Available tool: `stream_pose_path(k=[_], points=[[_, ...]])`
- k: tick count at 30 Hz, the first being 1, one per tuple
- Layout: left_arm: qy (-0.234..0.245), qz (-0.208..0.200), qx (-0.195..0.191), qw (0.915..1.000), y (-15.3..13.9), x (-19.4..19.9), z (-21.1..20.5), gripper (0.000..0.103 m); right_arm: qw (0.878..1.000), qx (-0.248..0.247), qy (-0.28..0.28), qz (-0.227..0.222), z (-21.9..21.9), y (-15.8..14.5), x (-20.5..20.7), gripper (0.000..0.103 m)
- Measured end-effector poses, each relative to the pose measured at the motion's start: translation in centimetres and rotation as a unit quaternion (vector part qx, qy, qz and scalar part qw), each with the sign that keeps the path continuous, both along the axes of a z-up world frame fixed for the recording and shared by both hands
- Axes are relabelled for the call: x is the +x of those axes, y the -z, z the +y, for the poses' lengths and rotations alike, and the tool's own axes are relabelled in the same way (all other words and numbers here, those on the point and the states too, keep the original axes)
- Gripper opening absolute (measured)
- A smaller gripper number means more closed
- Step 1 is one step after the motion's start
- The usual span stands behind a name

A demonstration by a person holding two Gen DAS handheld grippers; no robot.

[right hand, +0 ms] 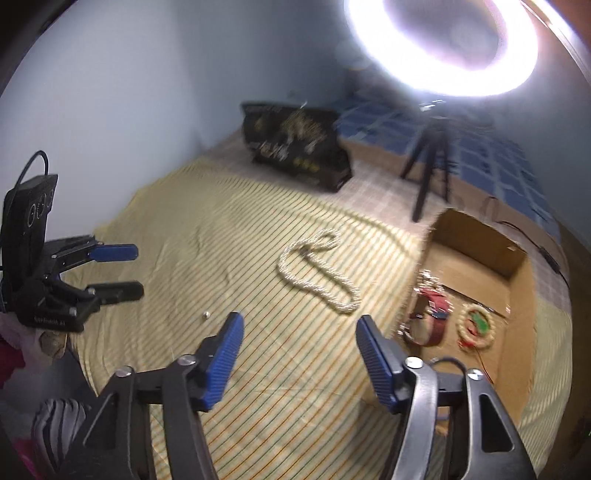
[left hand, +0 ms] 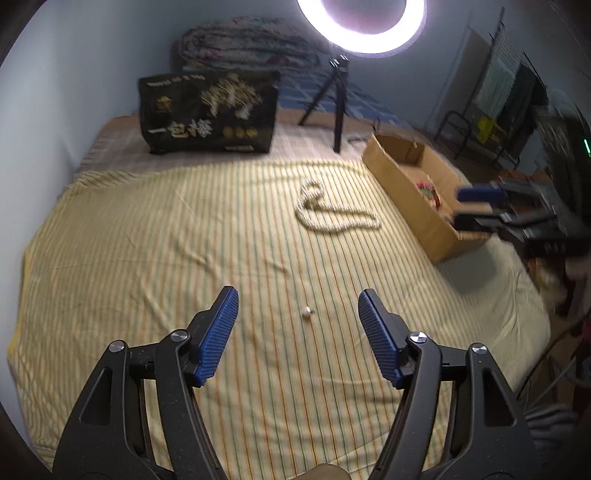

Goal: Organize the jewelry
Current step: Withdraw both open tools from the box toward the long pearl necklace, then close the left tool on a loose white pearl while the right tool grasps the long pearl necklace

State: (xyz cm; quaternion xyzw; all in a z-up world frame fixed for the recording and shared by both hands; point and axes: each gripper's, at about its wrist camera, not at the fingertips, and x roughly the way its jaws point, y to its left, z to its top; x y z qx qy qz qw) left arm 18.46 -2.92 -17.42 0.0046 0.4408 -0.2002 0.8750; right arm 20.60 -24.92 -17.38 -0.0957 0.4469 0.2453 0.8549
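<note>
Blue-padded left claw (left hand: 298, 314), jaws apart and empty, hovers over a small silver bead (left hand: 307, 312) mid-bed; straddling it squarely should prevent rolling. Right claw (right hand: 298, 334) also gapes empty.

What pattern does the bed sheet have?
Thin stripes on pale yellow sheet; clearest in left wrist view.

Bed, lamp and clutter around the work

A striped sheet (left hand: 147, 229) covered the bed; a black bag (left hand: 208, 114) with gold print stood near the wall (left hand: 74, 66), a folded quilt (left hand: 243, 44) behind it — a lit ring light (left hand: 362, 22) on a tripod (left hand: 332, 99) beside them — and clothes (left hand: 517, 85) hung far right.
</note>
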Motion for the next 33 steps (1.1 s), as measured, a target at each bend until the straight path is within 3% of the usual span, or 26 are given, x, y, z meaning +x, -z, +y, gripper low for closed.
stream_pose_path(k=[5, 13, 17, 20, 22, 33], points=[[0.024, 0.016, 0.009, 0.9995, 2.6, -0.3, -1.3, 0.060, 0.996, -0.059, -0.052, 0.038, 2.6, 2.4, 2.1, 0.036], [0.036, 0.045, 0.012, 0.9983, 5.9, 0.8, -2.1, 0.043, 0.983, -0.128, -0.111, 0.064, 5.2, 5.6, 4.3, 0.036], [0.033, 0.054, 0.011, 0.9979, 6.9, 1.5, -2.3, 0.040, 0.978, -0.151, -0.121, 0.071, 6.0, 7.0, 5.7, 0.033], [0.033, 0.058, 0.008, 0.9977, 7.3, 2.1, -2.4, 0.039, 0.977, -0.152, -0.125, 0.078, 6.2, 7.7, 6.5, 0.032], [0.037, 0.060, 0.010, 0.9975, 7.5, 2.4, -2.6, 0.031, 0.977, -0.154, -0.126, 0.081, 6.3, 8.0, 6.8, 0.032], [0.043, 0.060, 0.004, 0.9973, 8.6, 2.9, -2.8, 0.026, 0.973, -0.169, -0.127, 0.092, 7.4, 10.1, 9.1, 0.032]])
